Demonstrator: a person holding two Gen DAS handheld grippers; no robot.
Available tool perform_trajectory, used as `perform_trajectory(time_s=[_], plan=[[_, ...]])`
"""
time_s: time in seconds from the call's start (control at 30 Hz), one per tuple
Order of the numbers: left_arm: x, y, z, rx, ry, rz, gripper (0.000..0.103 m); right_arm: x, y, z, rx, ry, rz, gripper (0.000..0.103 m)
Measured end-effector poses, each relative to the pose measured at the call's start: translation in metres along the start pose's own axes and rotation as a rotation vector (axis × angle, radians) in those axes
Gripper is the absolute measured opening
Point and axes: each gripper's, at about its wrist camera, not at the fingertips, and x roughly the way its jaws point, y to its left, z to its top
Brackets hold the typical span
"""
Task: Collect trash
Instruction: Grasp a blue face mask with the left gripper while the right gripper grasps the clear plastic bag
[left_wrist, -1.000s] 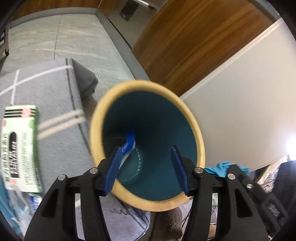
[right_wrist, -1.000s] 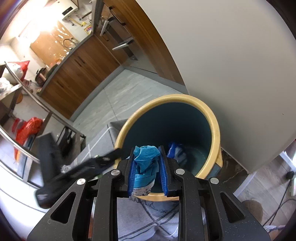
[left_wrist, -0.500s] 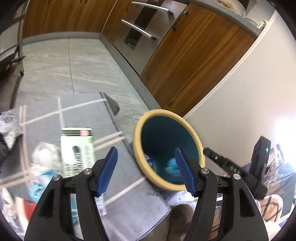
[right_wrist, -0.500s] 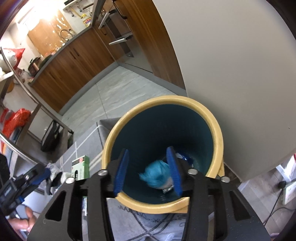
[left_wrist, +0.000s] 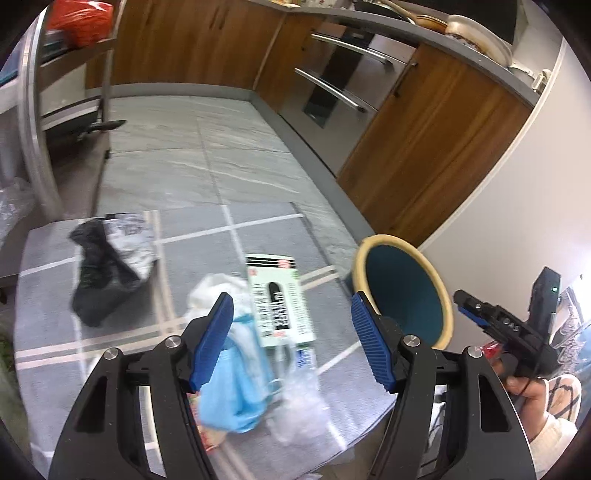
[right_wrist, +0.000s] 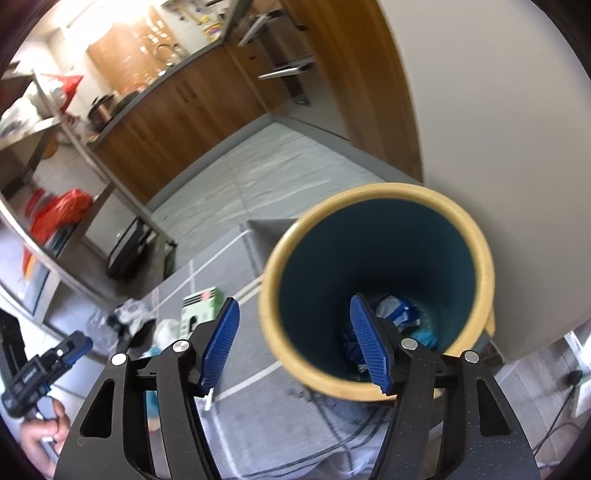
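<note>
A teal bin with a yellow rim (left_wrist: 406, 295) (right_wrist: 380, 291) stands on the floor by the white wall, at the rug's edge. Blue and white trash (right_wrist: 399, 317) lies at its bottom. My left gripper (left_wrist: 291, 339) is open and empty above trash on the grey rug: a green and white box (left_wrist: 279, 299), a light blue wad (left_wrist: 236, 384), clear plastic wrap (left_wrist: 299, 402) and a black and white bag (left_wrist: 107, 266). My right gripper (right_wrist: 295, 343) is open and empty, above the bin's near left rim.
Wooden cabinets (left_wrist: 424, 147) and an oven (left_wrist: 340, 92) run along the far side. A metal rack (left_wrist: 37, 110) stands at left. The grey rug (left_wrist: 258, 221) has white stripes. A cable (right_wrist: 332, 424) lies on the rug near the bin.
My right gripper opened and dropped the blue wad into the bin, then backed off. My left gripper pulled up and away from the bin toward the trash on the rug.
</note>
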Motion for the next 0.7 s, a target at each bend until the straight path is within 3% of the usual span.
perform_trajectory(time_s=[0.33, 0.7], plan=[[-0.005, 0.021, -0.034, 0.038, 0.066, 0.074, 0.065, 0.003, 0.042, -0.02, -0.094, 0.054, 0.054, 0.064], [0.025, 0.003, -0.07, 0.164, 0.18, 0.116, 0.065, 0.013, 0.065, -0.04, -0.143, 0.109, 0.076, 0.065]])
